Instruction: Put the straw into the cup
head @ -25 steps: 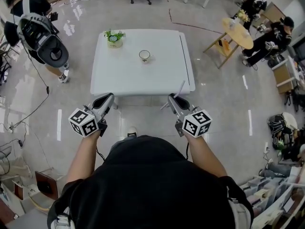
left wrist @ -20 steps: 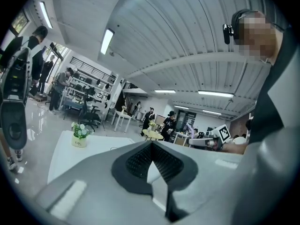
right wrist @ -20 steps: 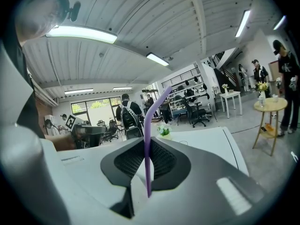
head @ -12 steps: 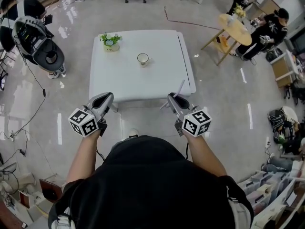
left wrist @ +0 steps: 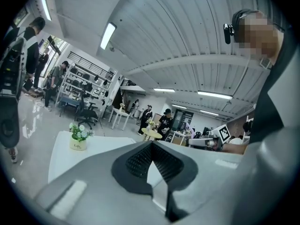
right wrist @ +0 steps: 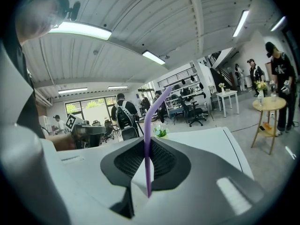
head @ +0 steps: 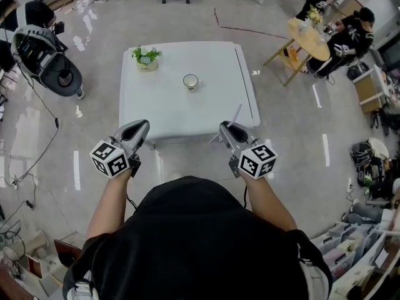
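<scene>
A small white cup (head: pixel 190 80) stands near the middle of the white square table (head: pixel 187 114). My right gripper (head: pixel 224 127) hovers at the table's near edge, shut on a thin purple straw (right wrist: pixel 146 139) that rises between its pads and bends at the top. In the head view the straw (head: pixel 237 113) pokes up and to the right of the jaws. My left gripper (head: pixel 143 125) hangs level with it at the near left edge, shut with nothing between its pads (left wrist: pixel 136 158). The cup is well beyond both grippers and is hidden in both gripper views.
A potted plant (head: pixel 145 57) sits at the table's far left corner. A dark stroller-like frame (head: pixel 47 55) stands on the floor at the left. At the right, people sit by a round wooden table (head: pixel 310 39). Cables lie on the floor at the left.
The table has drawn closer in the head view, so both grippers now stand over its near edge. The straw stays gripped in the right jaws.
</scene>
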{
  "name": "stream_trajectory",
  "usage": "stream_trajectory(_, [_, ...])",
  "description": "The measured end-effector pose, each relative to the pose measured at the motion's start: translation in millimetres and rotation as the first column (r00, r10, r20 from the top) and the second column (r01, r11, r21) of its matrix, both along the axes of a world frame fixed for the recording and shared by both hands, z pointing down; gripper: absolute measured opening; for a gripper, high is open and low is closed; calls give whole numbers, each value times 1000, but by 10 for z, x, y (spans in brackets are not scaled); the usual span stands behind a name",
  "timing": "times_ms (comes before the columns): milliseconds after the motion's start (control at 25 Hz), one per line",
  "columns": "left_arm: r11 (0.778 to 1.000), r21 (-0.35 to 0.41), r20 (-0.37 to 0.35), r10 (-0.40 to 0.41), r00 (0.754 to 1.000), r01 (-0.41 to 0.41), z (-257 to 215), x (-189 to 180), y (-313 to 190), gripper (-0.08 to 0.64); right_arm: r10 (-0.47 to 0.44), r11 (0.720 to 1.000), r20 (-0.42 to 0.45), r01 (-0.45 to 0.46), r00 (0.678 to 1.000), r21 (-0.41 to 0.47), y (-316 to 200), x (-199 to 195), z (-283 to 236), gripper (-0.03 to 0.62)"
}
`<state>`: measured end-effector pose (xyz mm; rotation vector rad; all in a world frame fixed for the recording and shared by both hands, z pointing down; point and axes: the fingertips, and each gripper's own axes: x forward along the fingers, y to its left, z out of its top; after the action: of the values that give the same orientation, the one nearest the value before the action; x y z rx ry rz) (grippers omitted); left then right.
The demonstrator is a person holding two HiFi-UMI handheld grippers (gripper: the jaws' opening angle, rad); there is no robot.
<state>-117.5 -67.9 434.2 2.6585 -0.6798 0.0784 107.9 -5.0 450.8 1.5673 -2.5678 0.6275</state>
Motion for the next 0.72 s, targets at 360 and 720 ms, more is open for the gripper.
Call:
stream_trajectory(360, [1000, 2, -4, 16, 1000, -16, 13, -67, -156, 0, 13, 1000, -7, -13, 1000, 0, -109, -80, 8, 58])
stream_trajectory(720, [999, 6, -14, 35, 999, -35, -75, -235, -413, 0, 32, 999, -17, -32, 999, -3, -321, -250, -75, 60])
